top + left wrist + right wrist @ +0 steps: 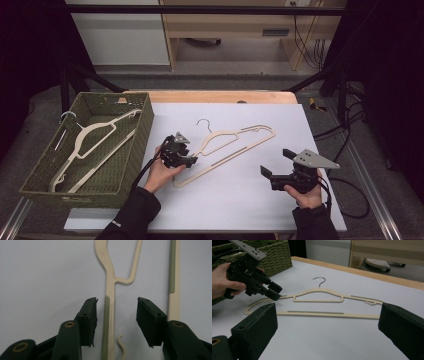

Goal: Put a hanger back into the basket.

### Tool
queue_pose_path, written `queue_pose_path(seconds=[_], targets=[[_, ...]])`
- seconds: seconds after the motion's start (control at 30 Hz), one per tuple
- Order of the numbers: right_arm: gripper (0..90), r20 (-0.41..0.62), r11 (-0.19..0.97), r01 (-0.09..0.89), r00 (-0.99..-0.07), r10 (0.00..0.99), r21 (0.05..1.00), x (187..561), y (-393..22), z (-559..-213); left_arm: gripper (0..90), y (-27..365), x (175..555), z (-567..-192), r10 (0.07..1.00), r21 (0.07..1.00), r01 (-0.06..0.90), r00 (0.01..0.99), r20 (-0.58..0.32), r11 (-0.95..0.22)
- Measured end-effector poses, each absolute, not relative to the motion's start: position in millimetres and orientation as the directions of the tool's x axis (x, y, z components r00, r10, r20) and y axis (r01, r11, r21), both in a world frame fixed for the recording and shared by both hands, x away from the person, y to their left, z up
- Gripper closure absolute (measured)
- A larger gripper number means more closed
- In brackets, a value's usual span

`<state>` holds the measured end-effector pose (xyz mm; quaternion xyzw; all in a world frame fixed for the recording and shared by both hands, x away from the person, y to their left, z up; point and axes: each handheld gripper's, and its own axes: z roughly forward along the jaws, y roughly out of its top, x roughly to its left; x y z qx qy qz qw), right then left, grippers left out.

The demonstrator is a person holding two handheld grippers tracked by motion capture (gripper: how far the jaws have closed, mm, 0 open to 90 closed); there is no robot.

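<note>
A cream hanger (227, 151) is lying flat on the white sheet (250, 200), its long axis running diagonally, hook (202, 123) pointing away toward the far edge. The left gripper (187, 159) is straddling its left shoulder, jaws wide and not touching. The right gripper (276, 164) is hovering wide open, well apart. Another hanger (92, 150) is resting in the basket (142, 135).

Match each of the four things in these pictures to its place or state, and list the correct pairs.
Things:
1. left gripper
2. right gripper
3. hanger with the metal hook
4. woven basket

Places or states:
A. holds another cream hanger
B. lies flat on the white mat
C. open, astride a hanger arm
D. open, off the hanger, to its right

Pairs: 1-C, 2-D, 3-B, 4-A
</note>
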<state>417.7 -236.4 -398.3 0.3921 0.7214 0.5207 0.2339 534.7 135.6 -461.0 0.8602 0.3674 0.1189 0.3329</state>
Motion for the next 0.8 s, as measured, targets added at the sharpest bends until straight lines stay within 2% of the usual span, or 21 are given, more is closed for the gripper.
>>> queue_pose_path(seconds=[0.13, 0.23, 0.33, 0.7, 0.8], targets=[[3.0, 0.067, 0.154, 0.319, -0.587, 0.807, 0.935, 417.6, -234.6, -397.6, 57.6, 135.5, 536.3, -465.5, 0.706, 0.64, 0.557, 0.707, -0.031, -0.53], [3.0, 0.065, 0.158, 0.32, -0.588, 0.806, 0.934, 417.7, -233.7, -397.5, 58.9, 135.5, 537.2, -467.6, 0.701, 0.634, 0.549, 0.713, -0.015, -0.545], [3.0, 0.064, 0.161, 0.323, -0.588, 0.806, 0.932, 418.0, -232.7, -398.1, 65.2, 136.9, 537.7, -467.7, 0.706, 0.634, 0.555, 0.708, -0.019, -0.539], [3.0, 0.052, 0.187, 0.326, -0.604, 0.795, 0.927, 421.7, -225.0, -401.7, 69.5, 134.7, 538.8, -467.5, 0.689, 0.622, 0.537, 0.725, 0.006, -0.57], [3.0, 0.05, 0.198, 0.331, -0.612, 0.79, 0.923, 425.1, -219.8, -403.7, 76.6, 133.8, 539.0, -466.7, 0.692, 0.614, 0.546, 0.722, 0.001, -0.57]])
